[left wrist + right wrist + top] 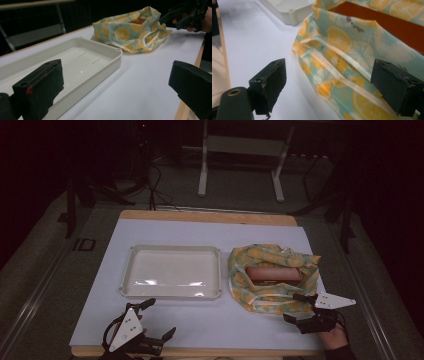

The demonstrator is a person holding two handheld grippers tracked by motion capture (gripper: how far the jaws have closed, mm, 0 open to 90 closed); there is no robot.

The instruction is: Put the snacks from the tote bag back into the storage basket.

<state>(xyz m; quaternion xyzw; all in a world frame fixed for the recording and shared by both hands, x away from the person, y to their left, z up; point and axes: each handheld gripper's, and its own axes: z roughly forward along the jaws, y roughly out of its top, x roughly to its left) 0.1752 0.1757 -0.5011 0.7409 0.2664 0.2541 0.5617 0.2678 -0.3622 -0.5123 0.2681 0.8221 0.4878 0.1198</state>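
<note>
A cloth bag (270,275) printed with orange slices on pale blue lies on the right half of the white table top, its mouth open. Inside it sits a reddish-brown box (274,274), also visible as a dark red slab (387,25). My right gripper (295,307) stands open at the bag's near right corner, its jaws on either side of the bag's cloth edge and drawstring (342,67), not closed on it. My left gripper (157,317) is open near the front left of the table, just in front of the empty white tray (170,270), with nothing between its jaws.
The white sheet (200,320) covers a wooden table whose front edge (200,351) runs just behind my grippers. Beyond the table are a white stand's legs (202,170) and cables on a dark floor. The tray (75,62) and bag (130,32) lie ahead of the left gripper.
</note>
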